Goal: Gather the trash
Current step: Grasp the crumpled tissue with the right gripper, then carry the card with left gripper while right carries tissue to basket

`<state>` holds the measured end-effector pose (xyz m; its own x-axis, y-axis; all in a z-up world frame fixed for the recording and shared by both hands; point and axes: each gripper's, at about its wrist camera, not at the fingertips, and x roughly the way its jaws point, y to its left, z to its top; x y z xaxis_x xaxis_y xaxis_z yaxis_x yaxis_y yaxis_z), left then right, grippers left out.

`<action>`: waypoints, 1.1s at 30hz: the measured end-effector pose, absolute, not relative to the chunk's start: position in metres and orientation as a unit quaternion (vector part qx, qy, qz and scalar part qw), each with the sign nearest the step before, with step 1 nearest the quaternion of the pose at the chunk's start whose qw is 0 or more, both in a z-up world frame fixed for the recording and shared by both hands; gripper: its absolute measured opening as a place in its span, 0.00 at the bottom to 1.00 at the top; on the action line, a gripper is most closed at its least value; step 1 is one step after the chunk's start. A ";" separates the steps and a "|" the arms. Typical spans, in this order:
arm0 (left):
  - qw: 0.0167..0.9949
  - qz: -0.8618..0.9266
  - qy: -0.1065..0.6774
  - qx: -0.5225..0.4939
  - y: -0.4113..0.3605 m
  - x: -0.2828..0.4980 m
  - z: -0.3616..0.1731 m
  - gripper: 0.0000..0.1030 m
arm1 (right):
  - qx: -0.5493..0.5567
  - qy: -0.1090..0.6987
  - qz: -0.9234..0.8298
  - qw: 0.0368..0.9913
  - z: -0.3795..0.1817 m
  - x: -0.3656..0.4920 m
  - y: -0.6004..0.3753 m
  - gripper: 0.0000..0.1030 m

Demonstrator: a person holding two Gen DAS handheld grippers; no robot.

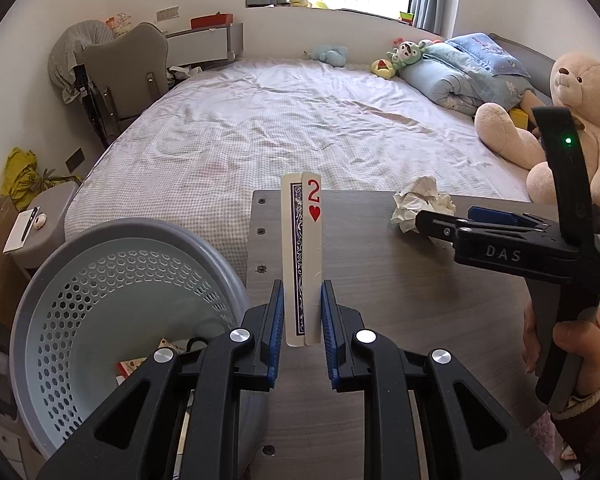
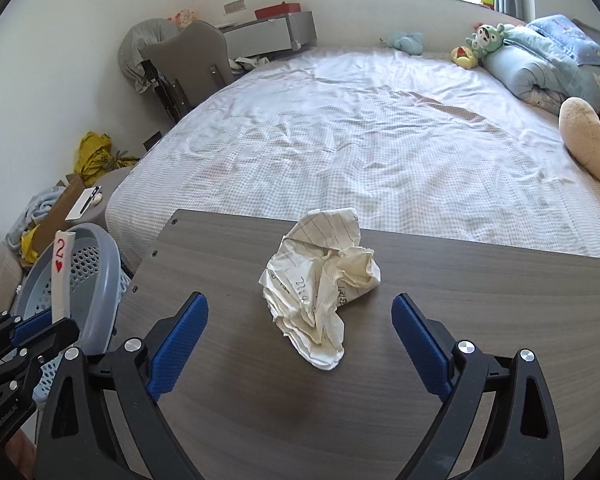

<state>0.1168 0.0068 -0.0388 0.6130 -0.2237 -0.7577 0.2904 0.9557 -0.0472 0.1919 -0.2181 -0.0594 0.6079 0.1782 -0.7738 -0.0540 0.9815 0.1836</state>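
Left gripper pinched tight on a folded playing card, the 2 of hearts, standing upright betw. the pads, just beside the basket at the table edge. Right gripper spread wide, nothing held, crumpled paper on the table ahead of its pads, not touched yet. Risk: card's thin & springy, could flutter past the rim when let go; paper's lumpy, a shallow bite may squirt it off the far edge onto the bed. Teddy bear off to the side, no obstacle.
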 end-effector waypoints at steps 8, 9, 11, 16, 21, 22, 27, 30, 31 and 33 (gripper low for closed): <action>0.900 -0.115 0.421 0.017 0.021 0.111 -0.040 0.17 | 0.050 0.459 0.040 0.886 -0.073 0.213 -0.210 0.88; 0.900 -0.111 0.422 0.016 0.022 0.110 -0.040 0.17 | 0.048 0.460 0.039 0.886 -0.074 0.214 -0.210 0.86; 0.901 -0.103 0.422 0.014 0.026 0.108 -0.040 0.17 | 0.046 0.459 0.037 0.886 -0.076 0.213 -0.209 0.80; 0.904 -0.087 0.419 0.006 0.033 0.100 -0.039 0.17 | 0.046 0.456 0.043 0.888 -0.075 0.206 -0.208 0.63; 0.905 -0.073 0.418 -0.005 0.041 0.092 -0.038 0.17 | 0.052 0.453 0.054 0.889 -0.069 0.190 -0.205 0.61; 0.905 -0.070 0.419 -0.006 0.043 0.091 -0.038 0.17 | 0.054 0.451 0.056 0.889 -0.067 0.185 -0.204 0.61; 0.907 -0.051 0.418 -0.015 0.059 0.084 -0.036 0.17 | 0.058 0.440 0.072 0.893 -0.057 0.158 -0.192 0.61; 0.909 -0.040 0.415 -0.019 0.069 0.080 -0.034 0.17 | 0.057 0.432 0.084 0.896 -0.050 0.143 -0.180 0.61; 0.909 -0.034 0.414 -0.019 0.072 0.080 -0.034 0.17 | 0.058 0.430 0.090 0.897 -0.048 0.139 -0.175 0.61; 0.910 -0.026 0.413 -0.020 0.080 0.079 -0.035 0.17 | 0.057 0.423 0.102 0.899 -0.043 0.132 -0.166 0.61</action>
